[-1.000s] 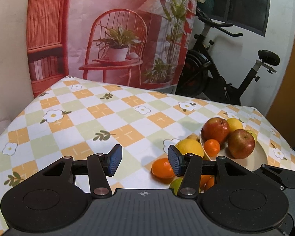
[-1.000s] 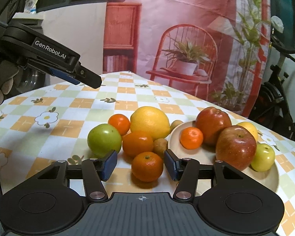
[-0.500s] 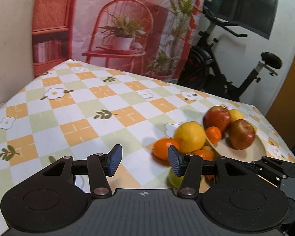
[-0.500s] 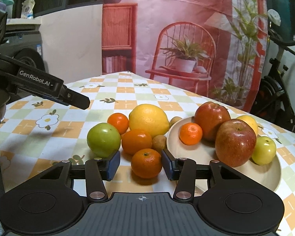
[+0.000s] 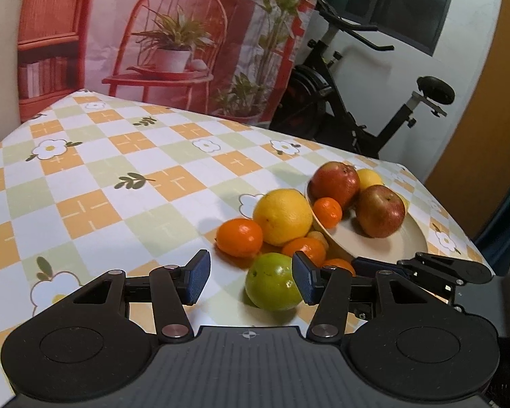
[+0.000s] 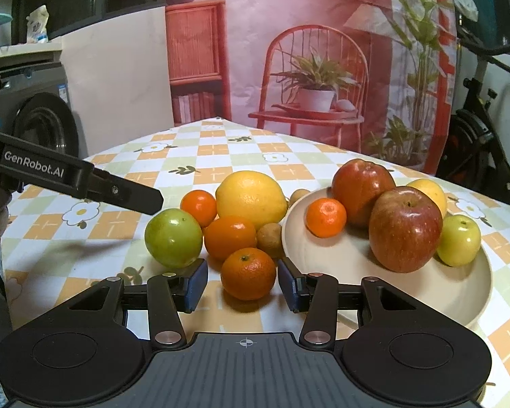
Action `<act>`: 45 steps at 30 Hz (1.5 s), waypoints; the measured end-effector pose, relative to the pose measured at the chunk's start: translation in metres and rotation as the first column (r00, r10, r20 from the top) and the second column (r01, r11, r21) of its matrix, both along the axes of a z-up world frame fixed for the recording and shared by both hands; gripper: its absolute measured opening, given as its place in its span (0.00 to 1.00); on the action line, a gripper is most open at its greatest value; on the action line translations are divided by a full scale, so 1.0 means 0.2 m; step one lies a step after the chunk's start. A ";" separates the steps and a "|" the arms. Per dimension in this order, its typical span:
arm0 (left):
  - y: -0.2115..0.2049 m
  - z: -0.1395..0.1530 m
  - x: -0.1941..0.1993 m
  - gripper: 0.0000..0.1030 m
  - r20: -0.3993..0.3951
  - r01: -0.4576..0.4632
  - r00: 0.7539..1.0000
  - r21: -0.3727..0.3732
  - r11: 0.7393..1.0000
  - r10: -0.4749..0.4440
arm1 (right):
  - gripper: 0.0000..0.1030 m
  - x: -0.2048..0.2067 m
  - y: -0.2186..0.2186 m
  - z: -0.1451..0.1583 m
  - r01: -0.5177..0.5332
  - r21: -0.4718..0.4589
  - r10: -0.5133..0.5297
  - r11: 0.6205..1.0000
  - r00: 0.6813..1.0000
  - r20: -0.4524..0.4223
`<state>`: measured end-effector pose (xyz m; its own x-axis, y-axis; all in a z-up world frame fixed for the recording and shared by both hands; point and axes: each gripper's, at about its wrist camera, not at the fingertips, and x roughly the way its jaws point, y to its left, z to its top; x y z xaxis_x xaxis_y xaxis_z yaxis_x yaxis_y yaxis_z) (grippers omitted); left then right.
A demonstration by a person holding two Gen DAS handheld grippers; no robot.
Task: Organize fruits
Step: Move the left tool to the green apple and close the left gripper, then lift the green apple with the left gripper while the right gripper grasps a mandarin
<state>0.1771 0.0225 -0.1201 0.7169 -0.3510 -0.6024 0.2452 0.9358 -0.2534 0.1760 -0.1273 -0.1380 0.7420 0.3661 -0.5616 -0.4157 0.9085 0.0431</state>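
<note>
Right tongs point(image 6: 243, 287) part-open astride front mandarin point(image 6: 248, 273), pads not touching: centre, then squeeze gently. Left tongs point(image 5: 251, 280) part-open, empty, over green apple point(image 5: 275, 282).

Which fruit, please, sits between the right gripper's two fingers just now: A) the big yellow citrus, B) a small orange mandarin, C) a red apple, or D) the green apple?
B: in the right wrist view the small orange mandarin lies on the tablecloth between the right gripper fingers, beside the plate.
</note>
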 end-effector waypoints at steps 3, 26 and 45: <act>-0.01 -0.01 0.02 0.54 -0.016 0.015 1.000 -0.011 1.000 -0.015 | 0.41 0.00 -0.01 0.00 0.001 0.004 -0.001 1.000 1.000 -0.005; -0.06 -0.16 0.17 0.57 -0.151 0.057 0.986 -0.121 0.991 -0.075 | 0.40 0.02 -0.03 -0.01 0.001 0.047 0.001 0.999 1.000 -0.029; 0.09 -0.09 0.04 0.48 -0.080 -0.085 0.993 0.042 0.996 0.088 | 0.35 0.07 0.03 -0.04 0.009 -0.034 -0.011 0.999 0.998 -0.062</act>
<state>0.1859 0.0400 -0.1388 0.6914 -0.2655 -0.6719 0.1432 0.9619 -0.2327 0.1902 -0.1207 -0.1454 0.7091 0.3388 -0.6183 -0.4038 0.9141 0.0378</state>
